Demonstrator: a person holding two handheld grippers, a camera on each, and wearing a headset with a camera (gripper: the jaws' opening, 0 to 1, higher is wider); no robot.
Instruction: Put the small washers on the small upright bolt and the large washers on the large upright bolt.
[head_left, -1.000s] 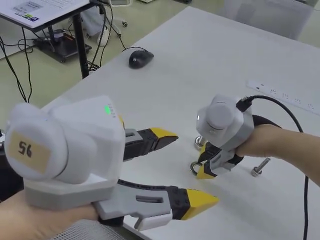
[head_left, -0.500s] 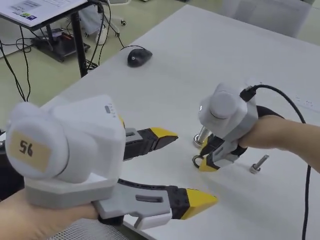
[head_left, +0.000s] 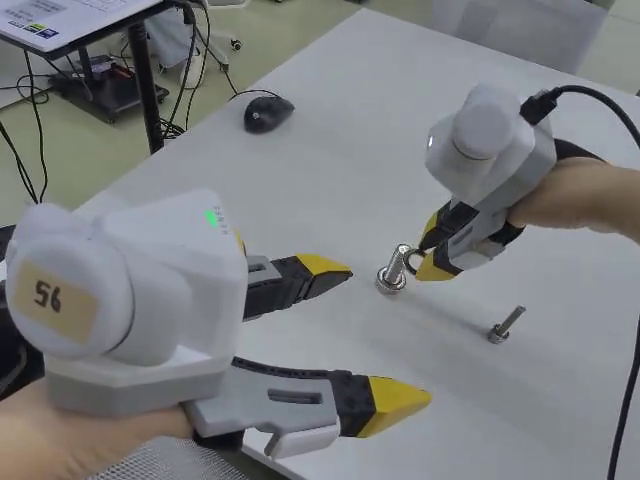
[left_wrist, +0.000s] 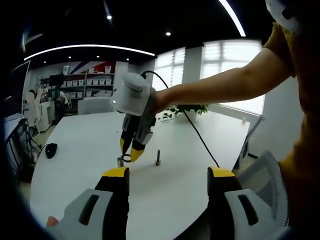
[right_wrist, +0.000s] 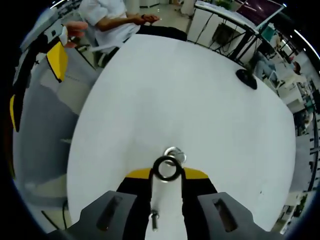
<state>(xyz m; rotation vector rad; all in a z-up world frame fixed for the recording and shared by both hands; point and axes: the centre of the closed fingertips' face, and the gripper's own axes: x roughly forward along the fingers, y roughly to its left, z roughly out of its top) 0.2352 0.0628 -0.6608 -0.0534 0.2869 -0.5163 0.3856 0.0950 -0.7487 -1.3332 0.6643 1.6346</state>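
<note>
My right gripper (head_left: 428, 262) is shut on a large metal washer (head_left: 411, 259), holding it at the top of the large upright bolt (head_left: 391, 272). In the right gripper view the washer (right_wrist: 166, 168) hangs between the yellow tips just over the bolt's head (right_wrist: 175, 153). The small upright bolt (head_left: 503, 325) stands to the right on the white table (head_left: 420, 120). My left gripper (head_left: 365, 335) is open near the table's front edge, nothing between its jaws. From the left gripper view, the right gripper (left_wrist: 131, 148), washer (left_wrist: 126, 158) and small bolt (left_wrist: 158, 157) lie ahead.
A black computer mouse (head_left: 265, 113) lies at the table's far left edge. The right gripper's black cable (head_left: 600, 100) runs off to the right. A desk with cables (head_left: 90, 40) stands on the floor beyond the table.
My right gripper has risen from the tabletop with the washer and moved it up to the top of the large bolt. The left gripper has held still.
</note>
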